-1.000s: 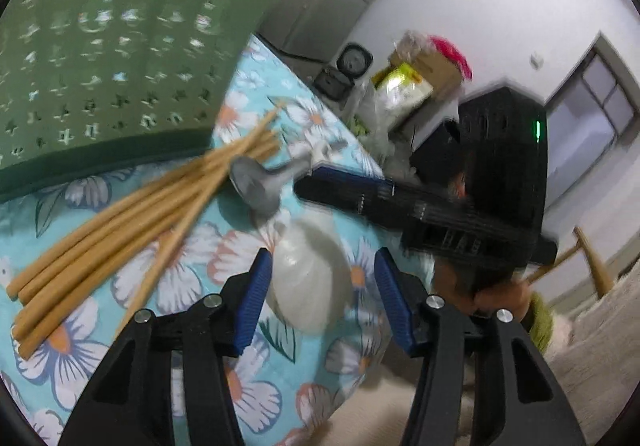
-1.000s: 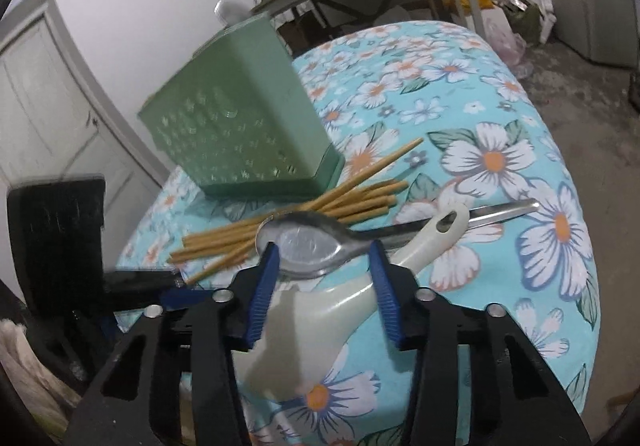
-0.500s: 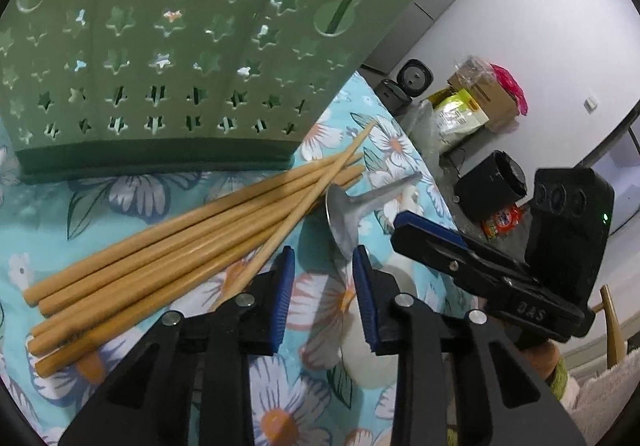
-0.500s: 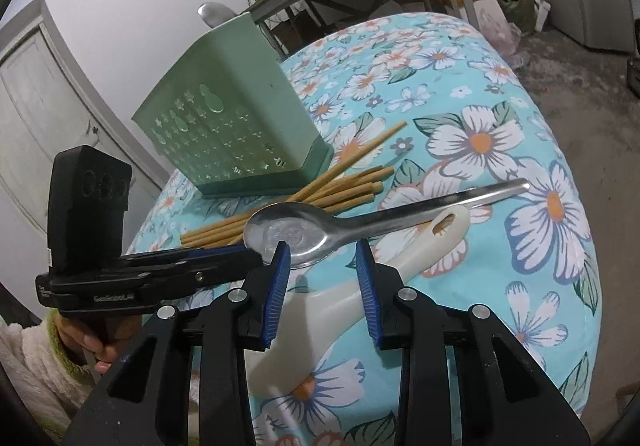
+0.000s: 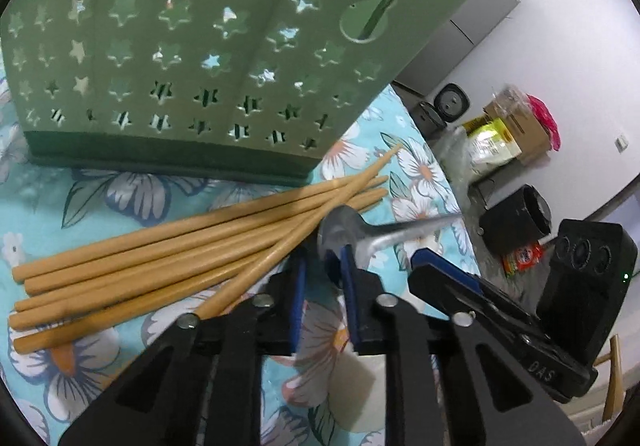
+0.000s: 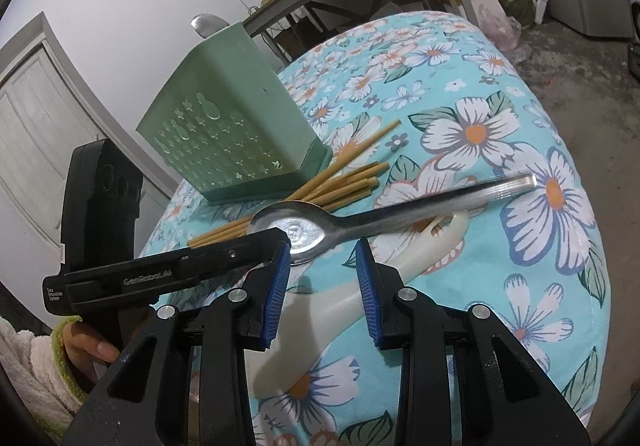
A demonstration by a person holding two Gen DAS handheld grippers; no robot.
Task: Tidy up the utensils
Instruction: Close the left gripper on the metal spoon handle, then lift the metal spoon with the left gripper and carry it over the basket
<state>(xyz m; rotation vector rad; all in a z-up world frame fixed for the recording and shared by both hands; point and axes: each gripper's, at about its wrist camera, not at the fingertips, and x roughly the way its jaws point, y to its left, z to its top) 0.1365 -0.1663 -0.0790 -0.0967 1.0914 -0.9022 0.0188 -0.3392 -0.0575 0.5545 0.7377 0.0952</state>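
Tabletop under a flowered turquoise cloth (image 6: pixel 480 86), seen from both wrist cameras. At the back, a green utensil caddy (image 5: pixel 200 46) pierced with star-shaped holes, standing upright, with the bowl of a second spoon (image 6: pixel 208 24) showing above its rim. Just in front of its base, a loose bundle of wooden chopsticks (image 5: pixel 160 246) lying flat on the cloth, one stick crossing the others at an angle. Near the thin ends of the bundle, a metal spoon (image 5: pixel 340 232), bowl toward the chopsticks and handle reaching away across the handle of a white plastic scoop (image 6: pixel 420 258), itself flat on the cloth. Left gripper (image 5: pixel 318 262) pointed down at the bowl of the metal spoon, jaws closing and nearly together, with the near rim of the bowl at the fingertips; actual pressure of the pads on the rim not discernible. Right gripper (image 6: pixel 322 278) poised over the broad end of the white scoop, jaws partly spread, pinching nothing, the scoop visible in the gap below the blue pads (image 6: pixel 276 286). At the lower left of the right wrist view, a hand (image 6: pixel 88 346) around the grip of the left gripper, in a cream fleece sleeve (image 6: pixel 28 366) with a green cuff.
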